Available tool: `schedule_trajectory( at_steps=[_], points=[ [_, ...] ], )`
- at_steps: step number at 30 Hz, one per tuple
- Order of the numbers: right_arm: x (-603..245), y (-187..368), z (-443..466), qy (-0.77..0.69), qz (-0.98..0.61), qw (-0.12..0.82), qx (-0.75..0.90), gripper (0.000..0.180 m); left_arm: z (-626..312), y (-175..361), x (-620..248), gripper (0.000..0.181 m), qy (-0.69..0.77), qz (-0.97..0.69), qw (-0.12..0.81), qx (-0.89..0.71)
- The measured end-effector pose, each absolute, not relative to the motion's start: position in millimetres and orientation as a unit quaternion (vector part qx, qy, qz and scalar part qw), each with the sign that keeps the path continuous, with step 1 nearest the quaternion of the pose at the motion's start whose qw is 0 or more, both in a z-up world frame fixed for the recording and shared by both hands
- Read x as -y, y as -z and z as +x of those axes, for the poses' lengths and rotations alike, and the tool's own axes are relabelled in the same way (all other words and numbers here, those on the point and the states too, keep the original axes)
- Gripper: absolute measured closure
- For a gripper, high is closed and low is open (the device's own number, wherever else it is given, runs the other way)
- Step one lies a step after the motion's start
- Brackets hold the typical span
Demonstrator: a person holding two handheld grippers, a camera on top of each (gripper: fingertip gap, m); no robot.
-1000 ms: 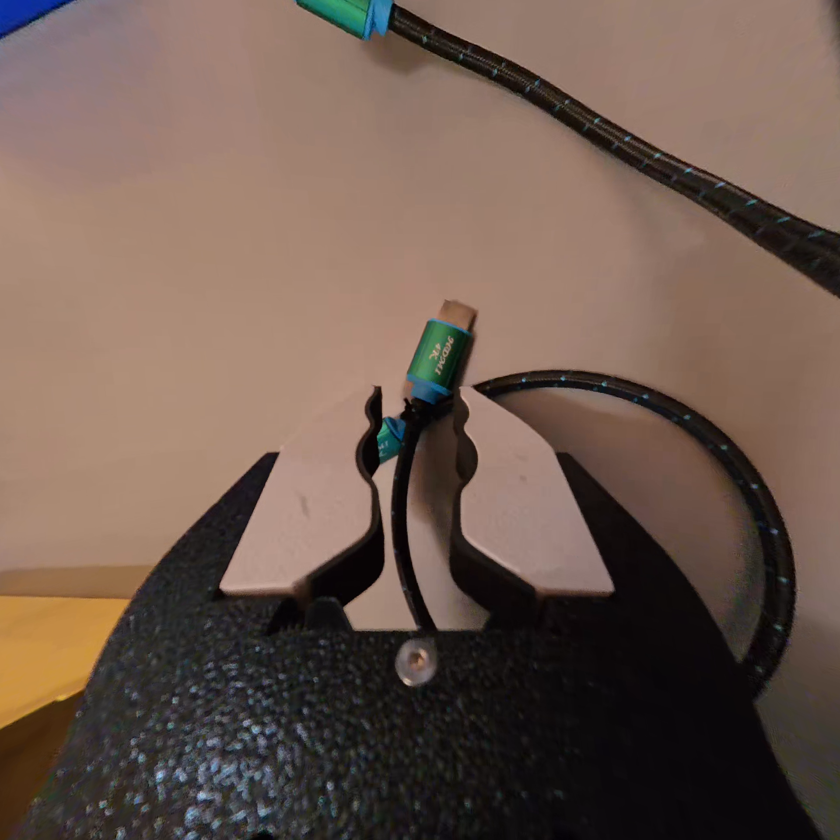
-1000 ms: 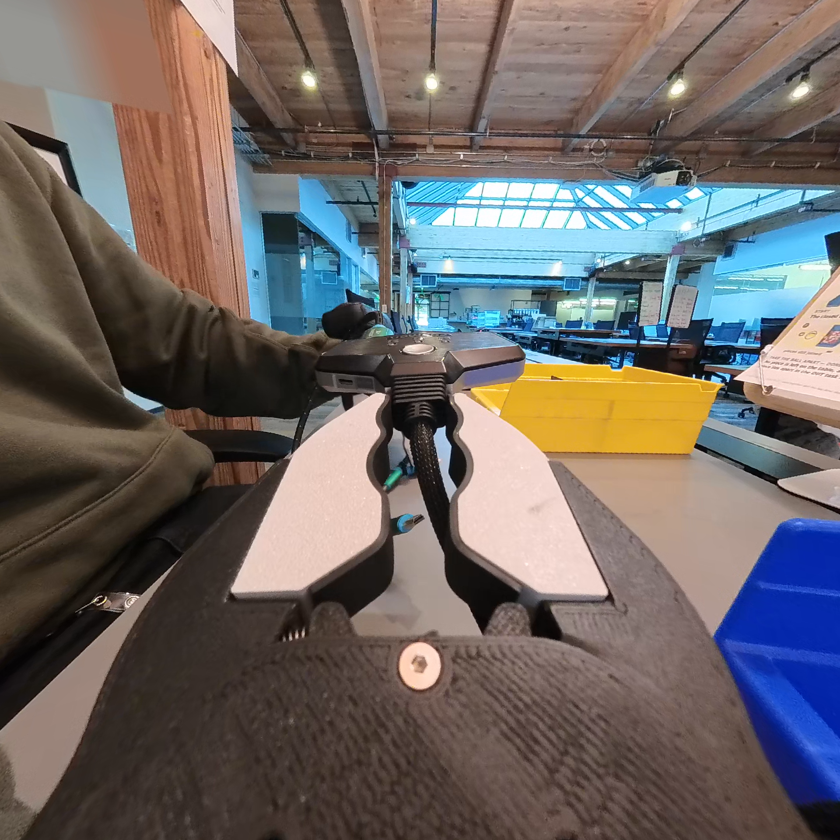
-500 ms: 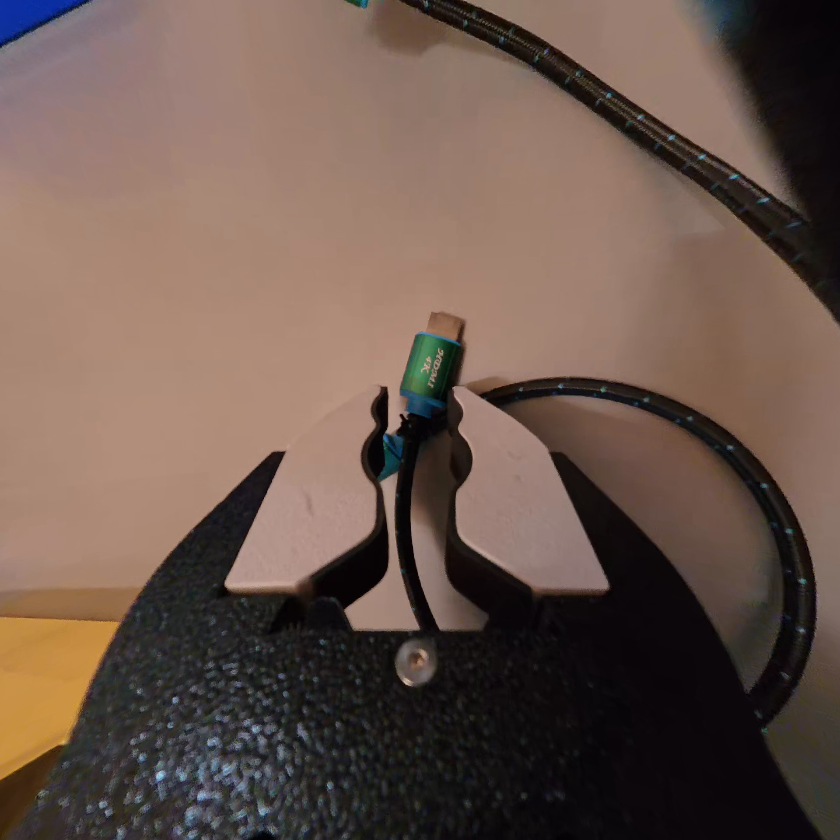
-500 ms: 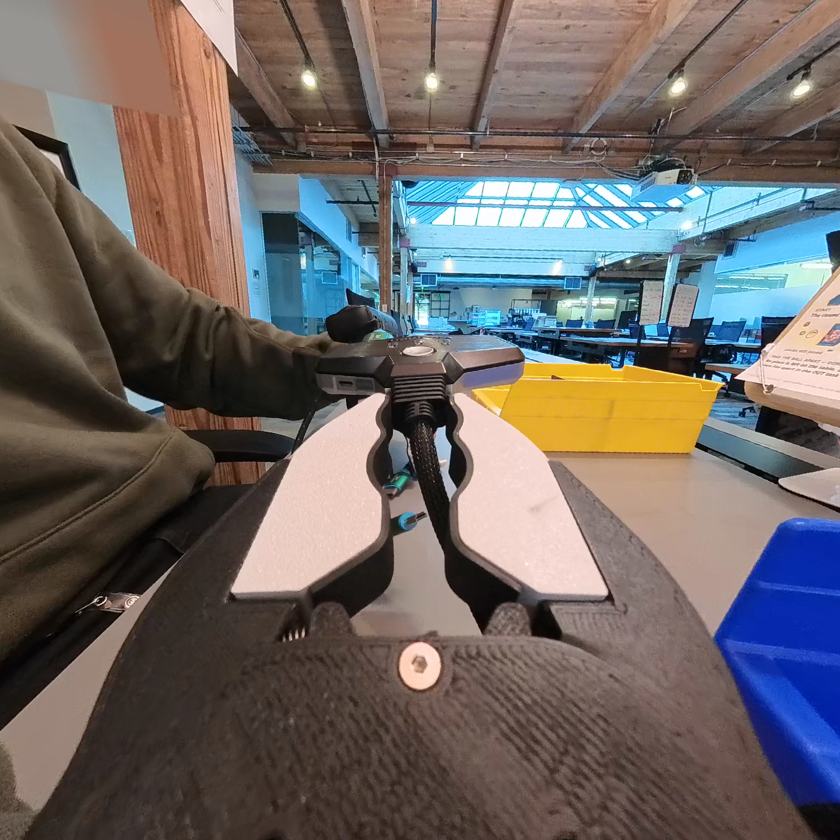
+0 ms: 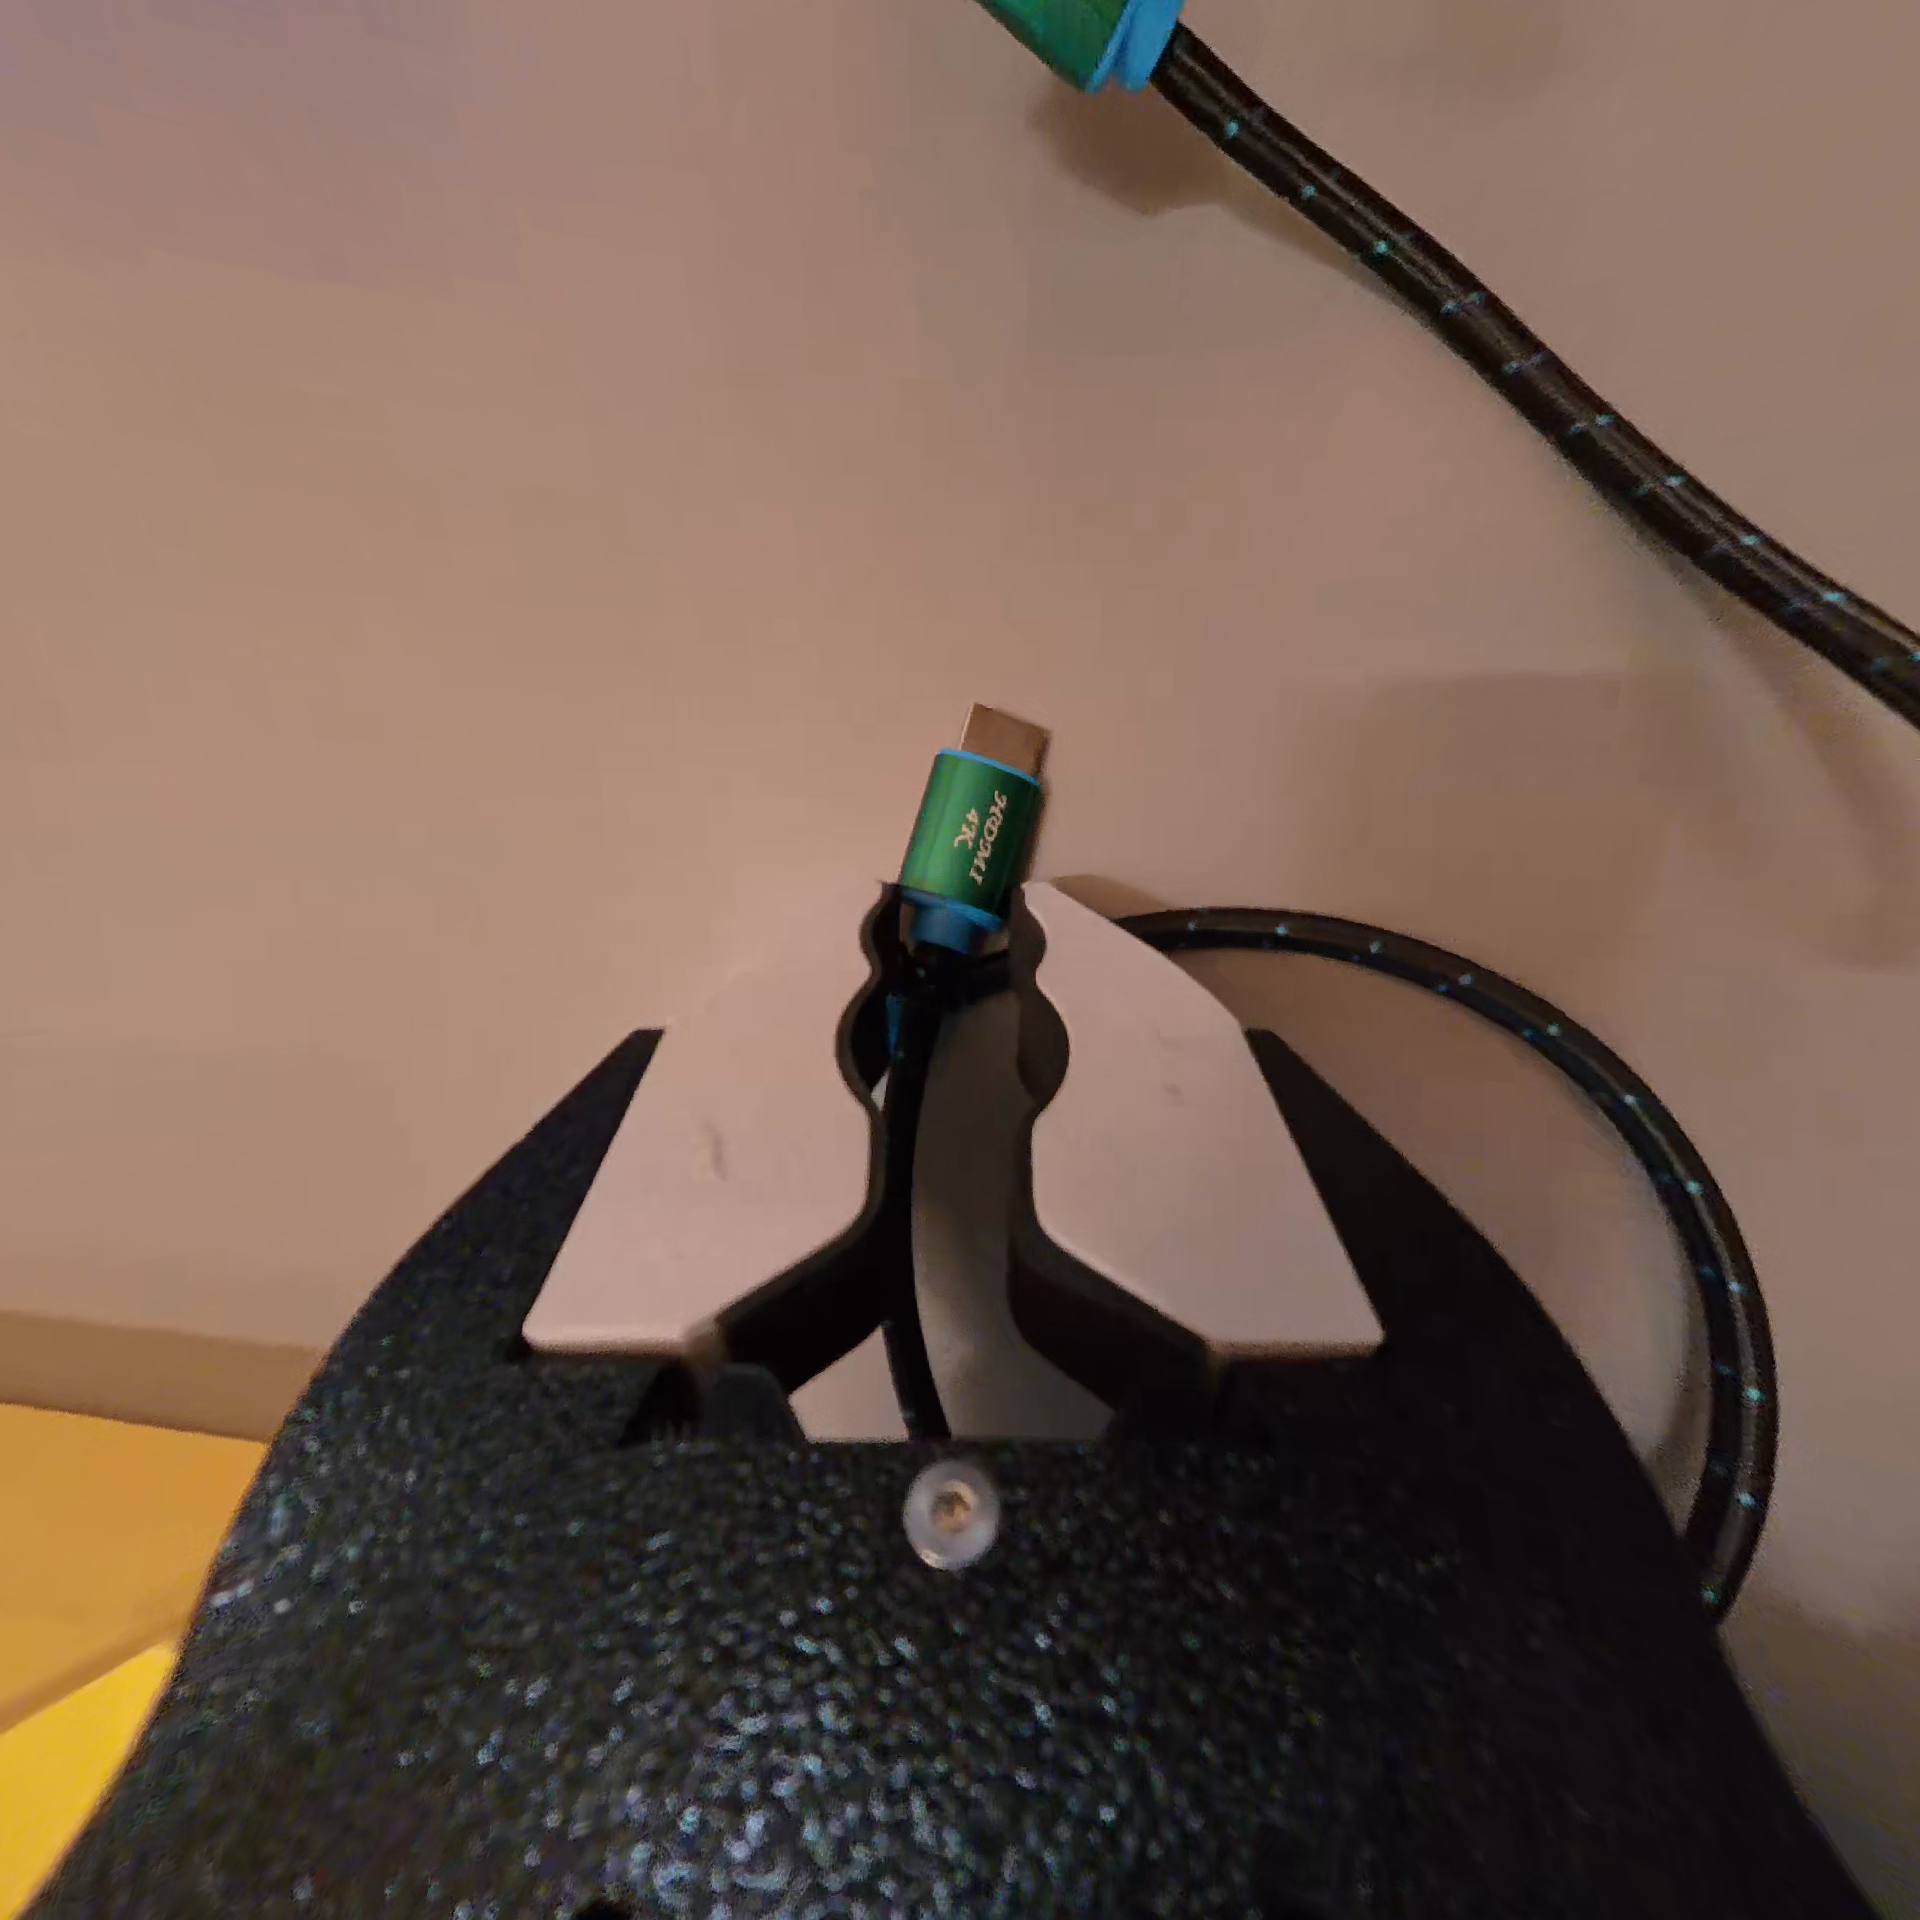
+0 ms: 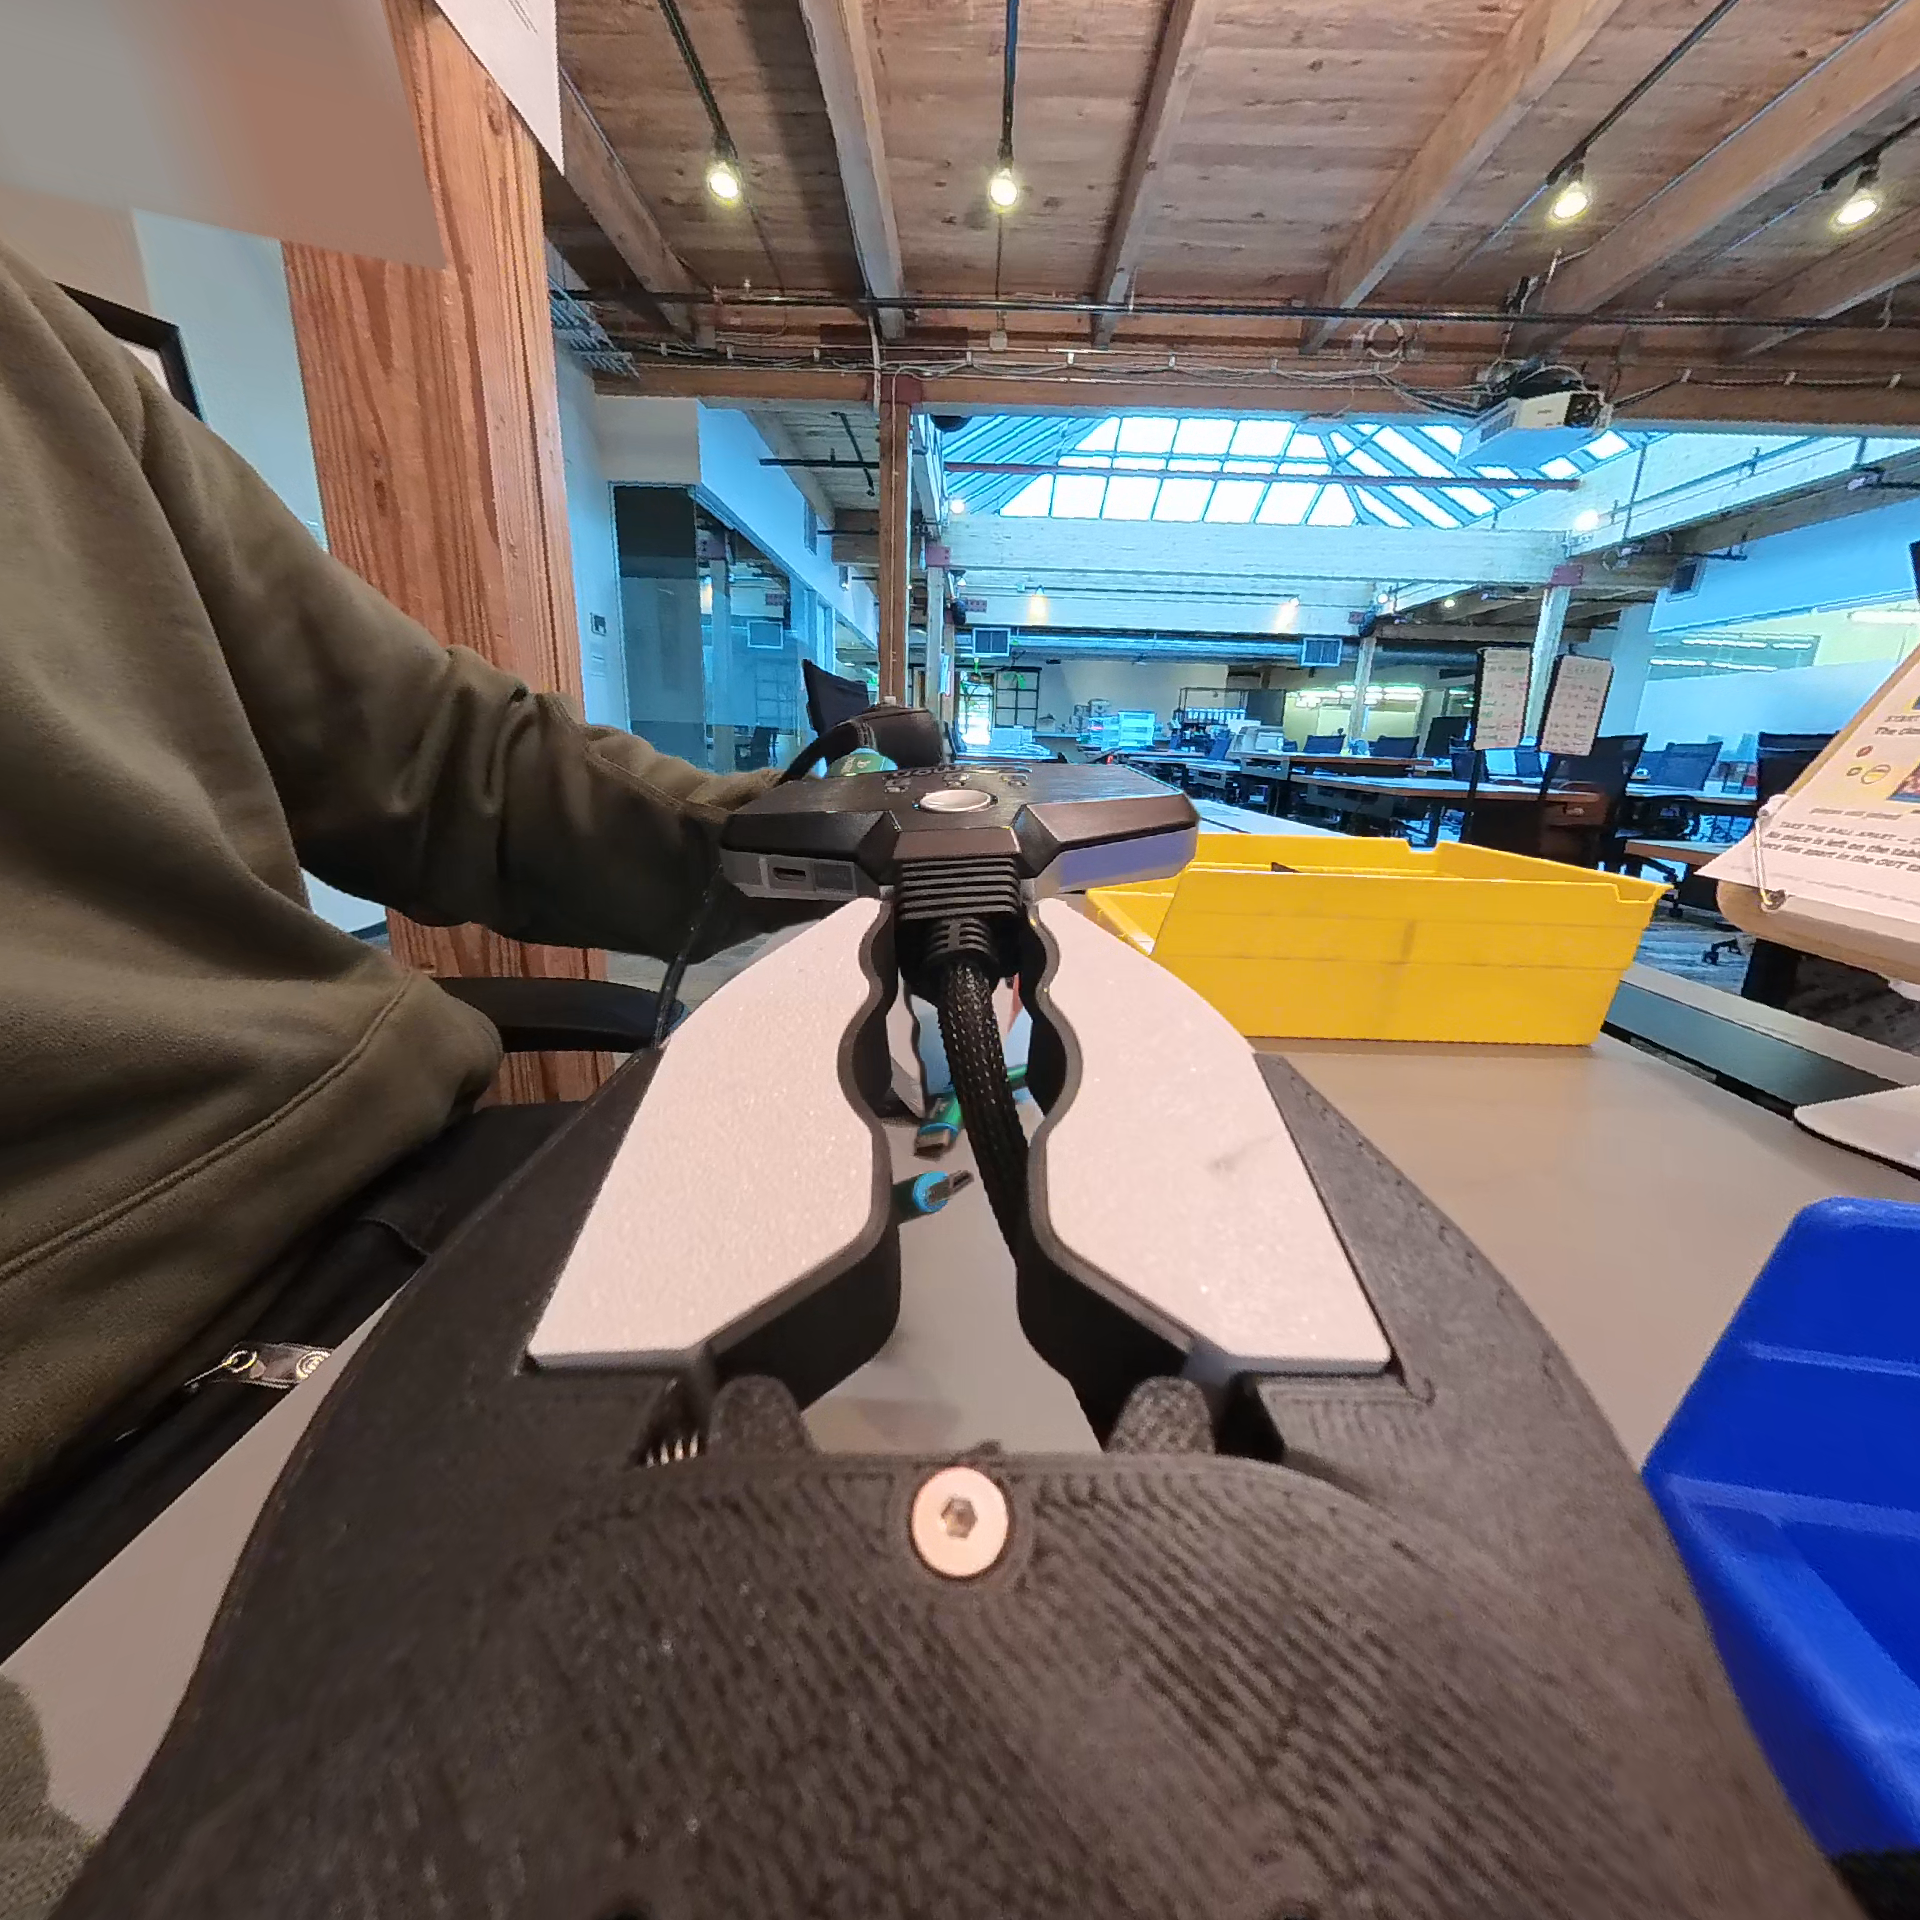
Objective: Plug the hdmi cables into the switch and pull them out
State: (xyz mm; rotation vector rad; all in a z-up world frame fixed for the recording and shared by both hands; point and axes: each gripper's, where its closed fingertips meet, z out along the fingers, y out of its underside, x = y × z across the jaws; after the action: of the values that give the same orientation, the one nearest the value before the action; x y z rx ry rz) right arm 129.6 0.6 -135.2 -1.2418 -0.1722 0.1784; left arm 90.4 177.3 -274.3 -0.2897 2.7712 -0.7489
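My left tongs (image 5: 951, 914) are clamping the blue collar at the base of a green HDMI plug (image 5: 971, 840), which is pointing up and away from me with its bare metal tip exposed. Its black braided cable (image 5: 1621, 1164) is looping round to the right over the pale table (image 5: 416, 520). A second green plug (image 5: 1070, 31) with its own braided cable is lying at the top edge of that view, well apart from the one I am holding.

My right tongs (image 6: 958, 935) are closing on the ribbed black collar of the switch (image 6: 961, 836), holding it up above the grey table (image 6: 1558, 1132); its thick braided lead (image 6: 982, 1091) is running back between the fingers. Two loose plugs (image 6: 935, 1153) are lying on the table beneath. A yellow bin (image 6: 1382, 956) is sitting behind, a blue bin (image 6: 1808, 1455) near right. A person's olive sleeve (image 6: 312, 790) is reaching in from the left.
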Motion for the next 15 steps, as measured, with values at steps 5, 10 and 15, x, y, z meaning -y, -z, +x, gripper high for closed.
schedule_trajectory(
  at_steps=[5,10,15],
  points=[
    [-0.9,135.3,130.0,-0.083,-0.581,0.806,0.079,0.158,100.0,273.6,-175.7,0.161,0.297,-0.158,0.182,-0.924],
    [-1.2,135.4,130.5,-0.081,-0.581,0.806,0.078,0.158,109.5,271.2,-181.3,0.161,0.319,-0.221,0.222,-0.894],
    [-1.1,135.6,128.9,-0.081,-0.582,0.805,0.083,0.157,117.2,263.4,-188.1,0.153,0.309,-0.182,0.303,-0.883]
  ],
)
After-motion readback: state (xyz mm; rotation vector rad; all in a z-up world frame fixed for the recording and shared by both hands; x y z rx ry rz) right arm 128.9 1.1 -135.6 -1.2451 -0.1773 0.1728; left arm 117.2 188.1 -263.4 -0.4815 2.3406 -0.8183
